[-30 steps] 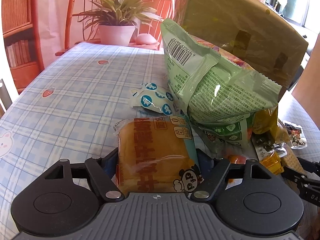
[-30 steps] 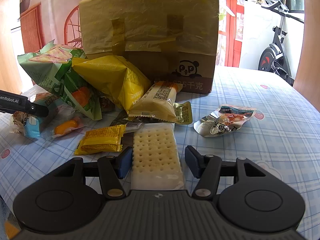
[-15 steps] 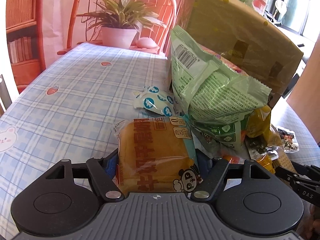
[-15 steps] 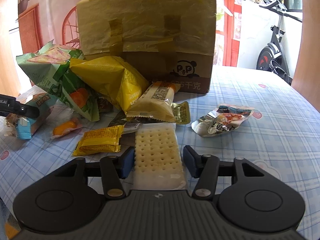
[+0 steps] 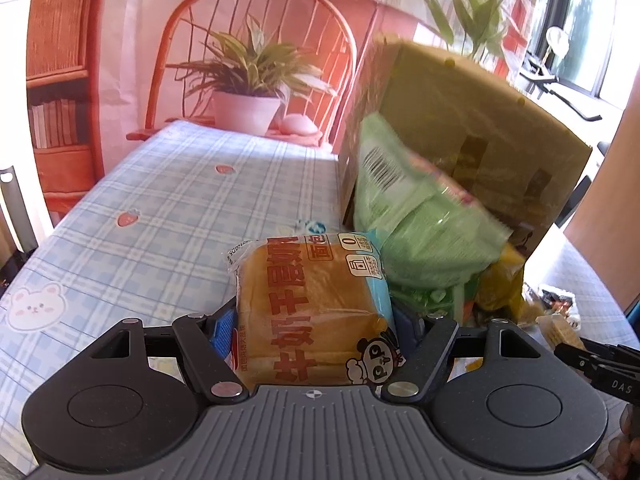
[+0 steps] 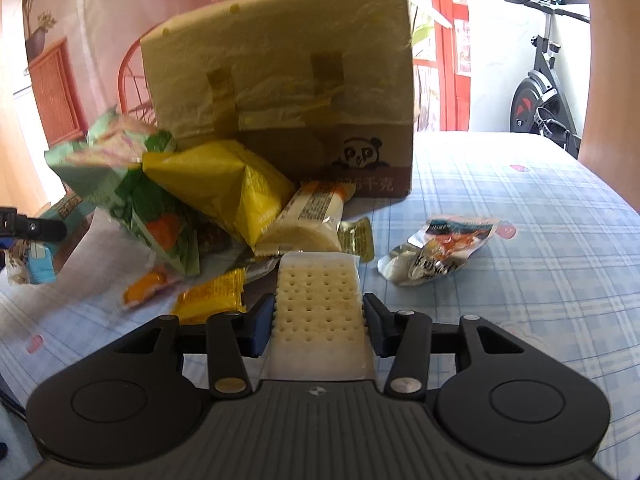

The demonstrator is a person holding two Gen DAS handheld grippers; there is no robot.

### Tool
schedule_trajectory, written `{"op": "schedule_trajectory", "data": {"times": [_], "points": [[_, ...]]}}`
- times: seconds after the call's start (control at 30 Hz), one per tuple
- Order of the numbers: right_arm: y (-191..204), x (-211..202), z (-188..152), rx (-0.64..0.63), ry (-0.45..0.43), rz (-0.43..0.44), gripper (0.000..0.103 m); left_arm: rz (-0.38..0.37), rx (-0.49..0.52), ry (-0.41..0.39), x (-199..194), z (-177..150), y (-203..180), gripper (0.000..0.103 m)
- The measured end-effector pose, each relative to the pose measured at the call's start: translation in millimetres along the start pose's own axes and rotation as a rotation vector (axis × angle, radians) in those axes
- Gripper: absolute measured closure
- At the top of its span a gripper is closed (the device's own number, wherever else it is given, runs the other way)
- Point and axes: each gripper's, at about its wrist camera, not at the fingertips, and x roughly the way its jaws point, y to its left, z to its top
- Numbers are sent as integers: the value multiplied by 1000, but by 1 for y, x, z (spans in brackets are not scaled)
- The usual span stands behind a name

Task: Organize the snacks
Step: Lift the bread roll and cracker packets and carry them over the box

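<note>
**Two packets held, the pile waiting behind**

Nearest to us, the left gripper [image 5: 316, 320] had its fingers [image 5: 223, 326] pressed on both sides of the toast packet [image 5: 310, 308], and the right gripper [image 6: 318, 320] had its fingers [image 6: 262, 324] narrow around the cracker packet [image 6: 318, 312]. Both packets appeared lifted a little above the worktop [image 5: 152, 216], though we could not be sure of the gap.

To do this step well, we judged that each packet should be carried level and with light pressure, because the toast is soft and the crackers break easily. We also thought it wise to pass above the pile, not through it, since the loose bags would slide.

Behind the cracker packet we counted, in the right wrist view: one small yellow sachet [image 6: 212, 300], one orange candy [image 6: 146, 292], one silver pouch [image 6: 440, 250] lying apart on the right, one cream bar [image 6: 312, 220], one yellow bag [image 6: 228, 184] and one green bag [image 6: 132, 184]. Some wrappers under the bags were too hidden to count.

Farthest stood one cardboard box [image 6: 288, 84], touching the pile. If it is the place for the snacks, its opening was not visible to us.
</note>
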Motion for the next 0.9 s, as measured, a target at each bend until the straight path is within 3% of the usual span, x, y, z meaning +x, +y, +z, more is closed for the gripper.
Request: {"op": "schedule_trajectory", "data": {"times": [0.47, 0.9], "points": [[5, -22, 50, -2, -114, 20, 54, -23, -4, -132, -38, 29, -4, 27], [10, -59, 120, -48, -269, 36, 54, -92, 32, -268, -90, 95, -23, 27]]}}
